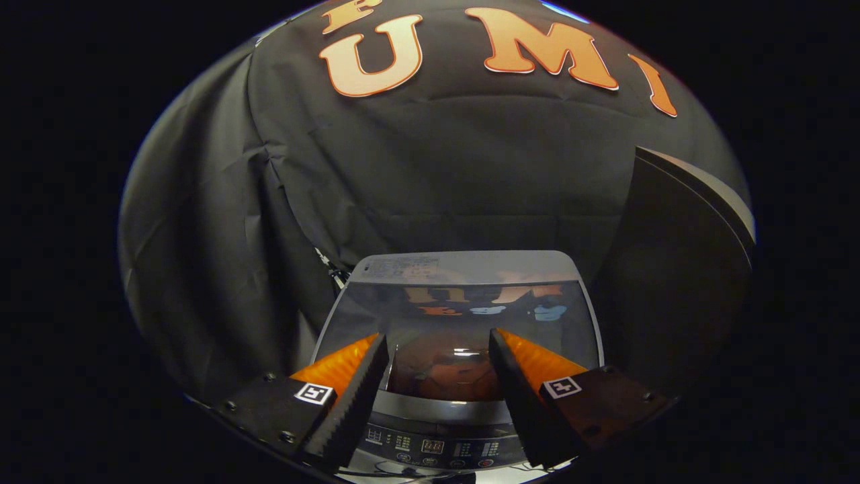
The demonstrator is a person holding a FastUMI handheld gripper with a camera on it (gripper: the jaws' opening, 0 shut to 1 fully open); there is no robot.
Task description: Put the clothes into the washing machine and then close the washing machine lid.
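Note:
A grey top-loading washing machine [463, 267] stands just ahead of and below my fingers, against the black cloth wall. Its dark glass lid [376, 310] lies flat on top and mirrors the wall. Through the glass, between my fingers, an orange-brown heap that looks like clothes [447, 373] lies in the drum. The control panel [433, 445] with small displays and buttons is nearest me, under the fingers. My gripper [438, 336] hangs above the lid's near half, open, with nothing between its black ribbed pads [356, 396].
A tall dark panel with a pale edge [699, 195] stands to the right of the machine. Black cloth hangs behind and to the left. A thin cable [330, 267] shows at the machine's back left corner.

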